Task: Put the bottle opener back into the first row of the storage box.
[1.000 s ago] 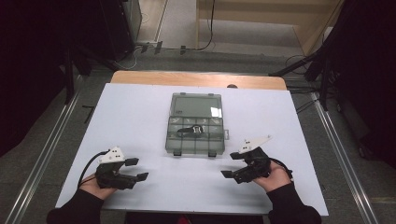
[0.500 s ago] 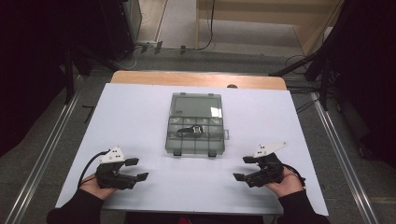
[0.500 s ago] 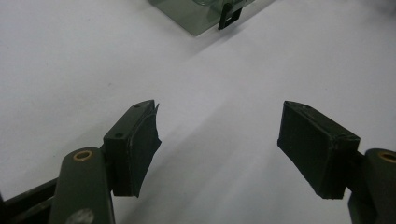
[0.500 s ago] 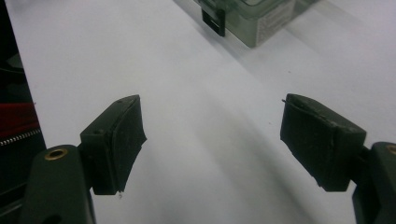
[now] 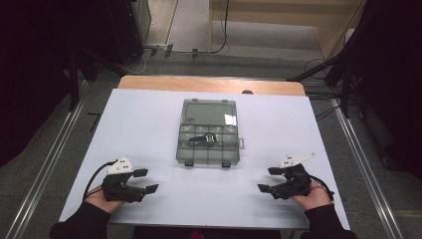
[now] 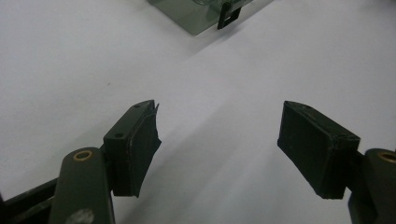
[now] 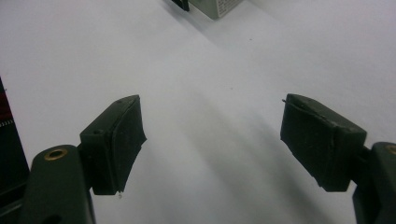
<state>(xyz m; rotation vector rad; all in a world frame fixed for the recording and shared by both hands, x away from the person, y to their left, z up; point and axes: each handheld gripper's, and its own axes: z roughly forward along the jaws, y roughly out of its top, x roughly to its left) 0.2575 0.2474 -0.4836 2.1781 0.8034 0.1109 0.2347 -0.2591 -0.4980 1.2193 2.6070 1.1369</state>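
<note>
A clear grey plastic compartment box (image 5: 208, 132) lies shut in the middle of the white table (image 5: 149, 119), with a dark object visible inside it. My left gripper (image 5: 146, 180) rests near the front left edge, jaws wide apart with nothing between them. My right gripper (image 5: 268, 179) sits near the front right edge, also open and empty. In the left gripper view a corner of the box (image 6: 196, 11) with a black latch shows beyond my left gripper (image 6: 219, 142). The right gripper view catches a box corner (image 7: 210, 5) past my right gripper (image 7: 212, 147).
The table's wooden far edge (image 5: 209, 84) borders a floor with cables. Metal rails (image 5: 45, 164) run along both sides of the table. Dark equipment stands at the far left and right.
My right gripper has drawn back toward the front right edge of the table, away from the box. The left gripper has stayed put.
</note>
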